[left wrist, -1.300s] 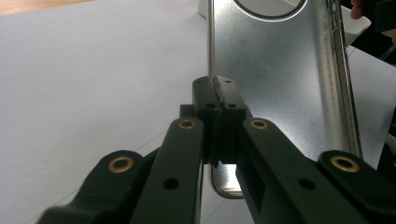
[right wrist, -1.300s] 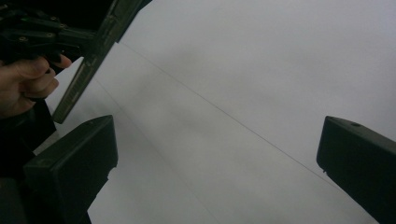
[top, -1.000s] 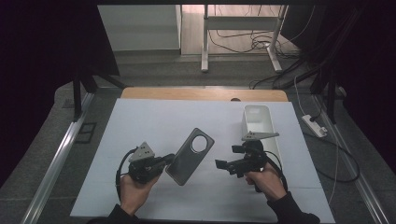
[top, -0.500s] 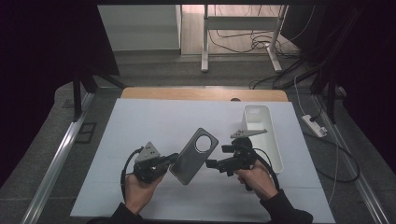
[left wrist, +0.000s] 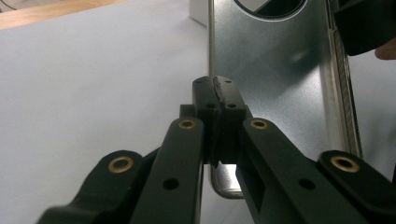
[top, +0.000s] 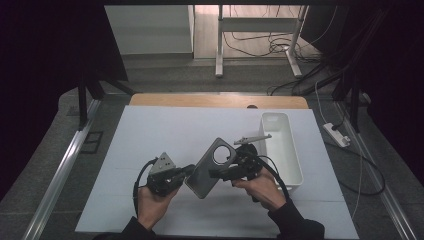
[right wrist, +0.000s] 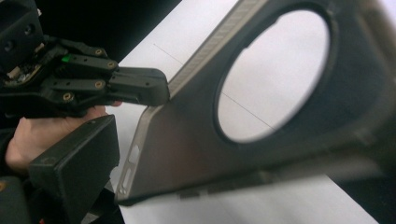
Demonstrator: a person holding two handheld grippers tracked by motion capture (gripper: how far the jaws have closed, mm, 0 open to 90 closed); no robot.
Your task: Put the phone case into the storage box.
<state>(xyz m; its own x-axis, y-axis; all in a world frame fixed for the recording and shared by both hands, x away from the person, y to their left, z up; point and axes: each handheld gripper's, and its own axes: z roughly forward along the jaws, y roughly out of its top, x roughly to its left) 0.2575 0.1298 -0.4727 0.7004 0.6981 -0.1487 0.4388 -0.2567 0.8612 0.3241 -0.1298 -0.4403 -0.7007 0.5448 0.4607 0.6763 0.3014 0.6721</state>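
Observation:
A grey metal phone back cover [top: 202, 175] with a round hole near its top is held tilted above the white mat. My left gripper [top: 189, 172] is shut on the cover's lower edge; the left gripper view shows the cover [left wrist: 275, 70] pinched between the closed pads [left wrist: 217, 91]. My right gripper [top: 221, 173] sits against the hole end of the cover, right of the left one. In the right gripper view the cover [right wrist: 187, 144] lies across the frame. One black jaw stands beside its slotted edge with a thin gap. The left gripper [right wrist: 140, 86] bites the far edge.
A white rectangular bin [top: 292, 150] stands to the right of the hands, with a thin grey metal strip [top: 252, 138] resting across its near-left rim. The white mat [top: 150, 130] covers the table; a wooden edge [top: 215, 101] runs along the back.
The right gripper has moved left from beside the bin up to the cover's hole end. The left gripper has carried the cover a little right and up.

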